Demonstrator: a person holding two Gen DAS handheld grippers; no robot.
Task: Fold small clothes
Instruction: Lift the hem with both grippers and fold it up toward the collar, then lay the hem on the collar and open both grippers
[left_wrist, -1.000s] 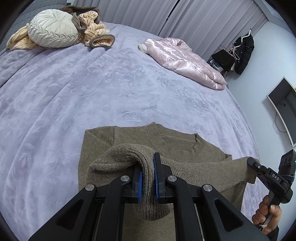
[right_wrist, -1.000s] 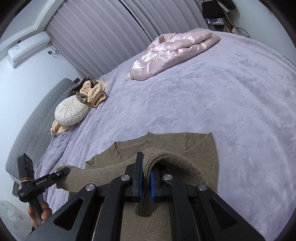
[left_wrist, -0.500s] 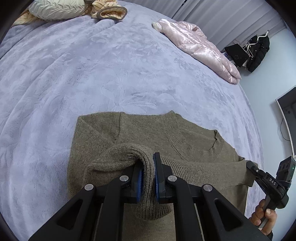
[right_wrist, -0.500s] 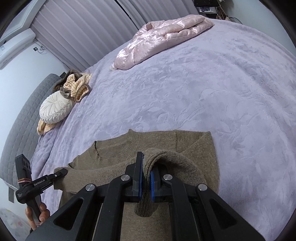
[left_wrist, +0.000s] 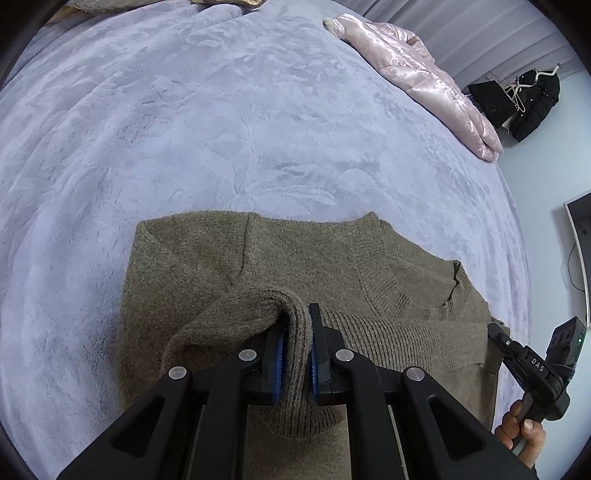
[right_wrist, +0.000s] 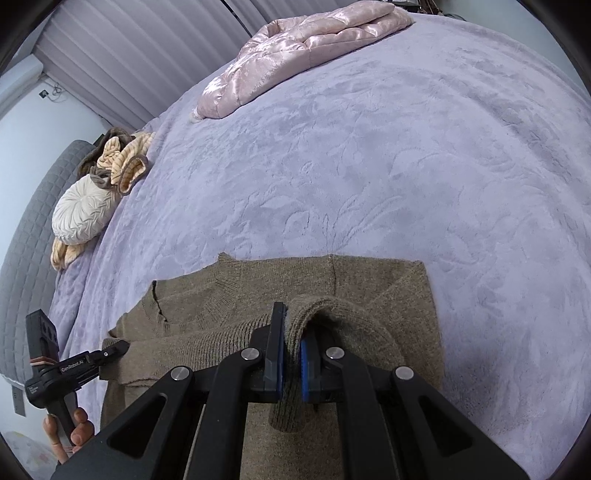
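An olive-brown knit sweater (left_wrist: 258, 266) lies on the lilac bedspread with its collar (left_wrist: 410, 295) toward the far side. My left gripper (left_wrist: 297, 321) is shut on a fold of the sweater's ribbed edge, lifted over the body and held low above the shoulders. My right gripper (right_wrist: 293, 321) is shut on the other end of the same edge of the sweater (right_wrist: 369, 280). The edge stretches between the two. In the left wrist view the right gripper (left_wrist: 495, 330) shows at the right; in the right wrist view the left gripper (right_wrist: 120, 347) shows at the left.
A pink quilted jacket (left_wrist: 424, 77) lies at the far side of the bedspread (left_wrist: 221, 129). A round cream cushion (right_wrist: 83, 210) and a striped beige garment (right_wrist: 122, 162) sit by the grey headboard (right_wrist: 26, 258). Dark clothes (left_wrist: 532, 103) hang by the wall.
Both grippers have sunk and gone forward with the sweater's edge, which now hangs closer over the shoulders and collar. Both cameras tilt further down toward the bed.
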